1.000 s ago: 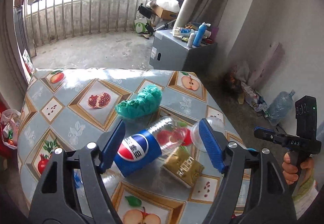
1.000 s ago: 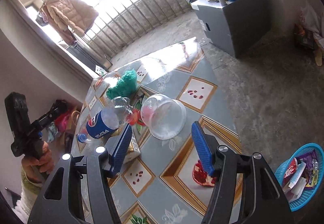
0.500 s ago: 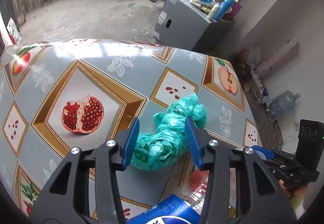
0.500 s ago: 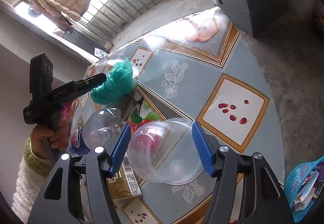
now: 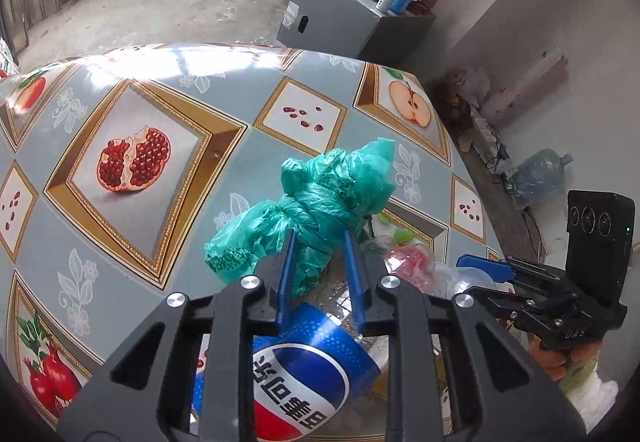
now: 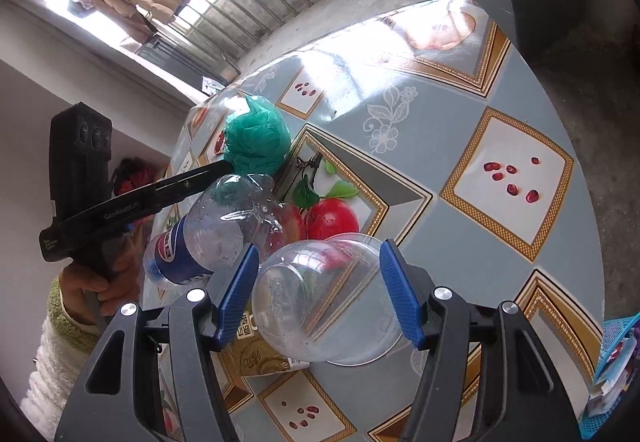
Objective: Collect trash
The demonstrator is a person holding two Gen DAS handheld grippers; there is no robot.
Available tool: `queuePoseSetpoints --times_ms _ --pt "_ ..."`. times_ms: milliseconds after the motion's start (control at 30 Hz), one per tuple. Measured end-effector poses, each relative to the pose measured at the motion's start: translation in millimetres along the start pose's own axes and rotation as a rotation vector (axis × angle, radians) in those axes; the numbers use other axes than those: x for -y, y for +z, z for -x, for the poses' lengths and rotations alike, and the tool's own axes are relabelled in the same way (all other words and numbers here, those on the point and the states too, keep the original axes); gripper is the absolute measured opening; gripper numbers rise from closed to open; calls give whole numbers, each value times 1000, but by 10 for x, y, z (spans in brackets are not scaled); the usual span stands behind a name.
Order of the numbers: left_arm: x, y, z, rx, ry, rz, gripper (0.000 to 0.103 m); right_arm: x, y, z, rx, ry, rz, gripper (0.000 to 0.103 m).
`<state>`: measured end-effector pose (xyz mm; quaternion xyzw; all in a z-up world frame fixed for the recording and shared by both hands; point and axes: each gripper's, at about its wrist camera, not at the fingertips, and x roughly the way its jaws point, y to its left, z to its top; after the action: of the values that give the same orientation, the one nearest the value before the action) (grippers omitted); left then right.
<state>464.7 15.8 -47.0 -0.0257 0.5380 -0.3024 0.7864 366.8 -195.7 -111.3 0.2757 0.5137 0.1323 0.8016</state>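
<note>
A crumpled green plastic bag [image 5: 320, 194] lies on the fruit-patterned table [image 5: 168, 114]. My left gripper [image 5: 318, 242] is shut on the green bag; it also shows in the right wrist view [image 6: 224, 168] at the bag [image 6: 256, 138]. A Pepsi bottle [image 5: 304, 370] lies under the left gripper, also seen in the right wrist view [image 6: 216, 230]. My right gripper [image 6: 320, 262] is open, its jaws on either side of a clear plastic dome cup [image 6: 324, 298]. A gold packet [image 6: 256, 354] lies beside the cup.
A blue basket [image 6: 612, 362] with wrappers stands on the floor at the right. A grey cabinet [image 5: 344, 22] with bottles stands beyond the table. A large water jug [image 5: 540, 174] lies on the floor by the wall.
My left gripper has moved onto the green bag and closed on it. My right gripper has moved forward so its open jaws are around the clear cup.
</note>
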Motion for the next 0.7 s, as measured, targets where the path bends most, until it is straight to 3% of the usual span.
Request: queuePoseSetpoints --times_ms 200,700 --pt "36 -218 -45 -37 -32 36 2 -69 -189 35 -14 -2 2 61" --pt "396 -1120 100 -74 -99 24 0 -28 -1163 485 60 -60 -43 61"
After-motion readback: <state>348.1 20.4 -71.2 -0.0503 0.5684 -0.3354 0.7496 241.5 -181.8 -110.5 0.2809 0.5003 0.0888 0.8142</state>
